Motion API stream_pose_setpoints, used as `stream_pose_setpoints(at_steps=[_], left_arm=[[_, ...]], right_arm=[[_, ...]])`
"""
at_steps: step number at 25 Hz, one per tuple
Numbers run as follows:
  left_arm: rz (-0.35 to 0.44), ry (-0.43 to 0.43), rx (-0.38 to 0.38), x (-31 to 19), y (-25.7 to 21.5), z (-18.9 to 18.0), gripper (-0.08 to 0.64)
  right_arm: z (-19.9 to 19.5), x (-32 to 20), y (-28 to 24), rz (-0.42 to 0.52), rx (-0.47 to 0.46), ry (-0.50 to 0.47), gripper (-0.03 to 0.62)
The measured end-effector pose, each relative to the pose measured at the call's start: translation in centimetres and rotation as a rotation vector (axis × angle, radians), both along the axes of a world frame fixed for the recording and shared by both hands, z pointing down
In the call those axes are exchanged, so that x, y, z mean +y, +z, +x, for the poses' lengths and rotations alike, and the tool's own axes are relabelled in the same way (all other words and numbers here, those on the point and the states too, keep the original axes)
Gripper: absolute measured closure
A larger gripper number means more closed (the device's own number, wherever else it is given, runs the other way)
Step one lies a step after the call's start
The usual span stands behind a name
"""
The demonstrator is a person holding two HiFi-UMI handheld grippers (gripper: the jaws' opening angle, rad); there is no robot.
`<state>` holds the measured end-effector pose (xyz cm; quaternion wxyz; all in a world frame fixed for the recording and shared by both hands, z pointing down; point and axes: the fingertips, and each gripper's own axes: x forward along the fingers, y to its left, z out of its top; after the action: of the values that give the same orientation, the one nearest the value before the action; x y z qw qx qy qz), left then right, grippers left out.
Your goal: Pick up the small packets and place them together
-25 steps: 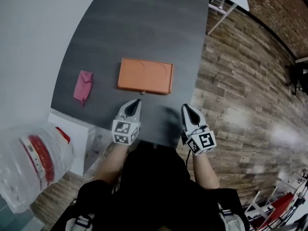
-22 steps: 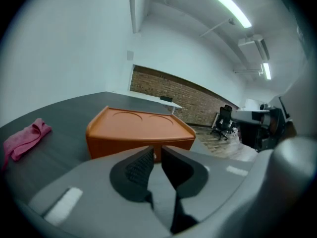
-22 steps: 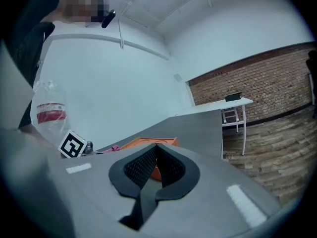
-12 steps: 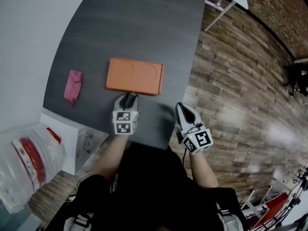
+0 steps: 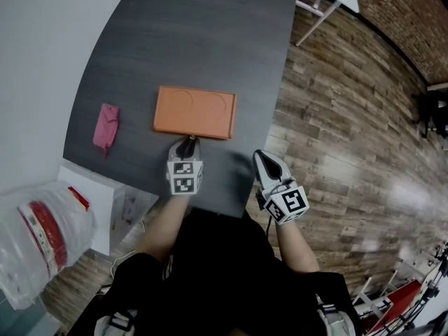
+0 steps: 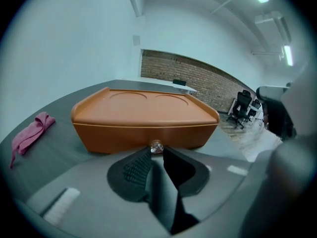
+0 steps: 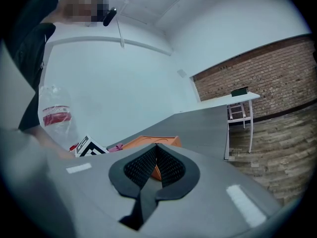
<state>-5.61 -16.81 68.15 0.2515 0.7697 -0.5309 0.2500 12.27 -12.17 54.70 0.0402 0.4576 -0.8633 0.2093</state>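
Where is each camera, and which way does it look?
Head view: on the person's head, looking steeply down at table, orange box, pink cloth; forearms, left gripper, right gripper show.
Left gripper view: on the left gripper, facing the box; its fingers, just closing, have the small knob between them.
Right gripper view: on the right gripper, facing across the table; shut fingers show.
All three share the orange box.

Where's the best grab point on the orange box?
The clear knob low on the near wall of the orange box, approached from the person's side, low along the table. The box is broad and flat, likely too wide for tongs; the knob is its only narrow protrusion. The left tongs have just been closing with the knob between their tips.
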Motion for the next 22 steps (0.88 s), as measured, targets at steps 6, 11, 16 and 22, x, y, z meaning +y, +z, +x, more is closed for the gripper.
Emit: stream_pose_setpoints(at_steps=[6, 11, 16, 22], left_arm=[[-0.004, 0.002, -0.001, 1.1, 0.1, 0.1, 0.485], [-0.009, -0.007, 0.013, 2.9, -0.2, 0.3, 0.485], [-0.018, -0.027, 0.021, 4.9, 0.2, -0.1, 0.485], [-0.015, -0.043, 0.006, 6.4, 0.4, -0.4, 0.485]], right_arm=[[-0.7, 0.3, -0.2, 0.004, 0.009, -0.029, 0.589], [-1.5, 0.8, -0.4, 0.006, 0.007, -0.061, 0.589], [-2.4, 1.2, -0.6, 0.018, 0.011, -0.101, 0.589], [-3.1, 1.8, -1.2, 0.034, 0.004, -0.153, 0.589]])
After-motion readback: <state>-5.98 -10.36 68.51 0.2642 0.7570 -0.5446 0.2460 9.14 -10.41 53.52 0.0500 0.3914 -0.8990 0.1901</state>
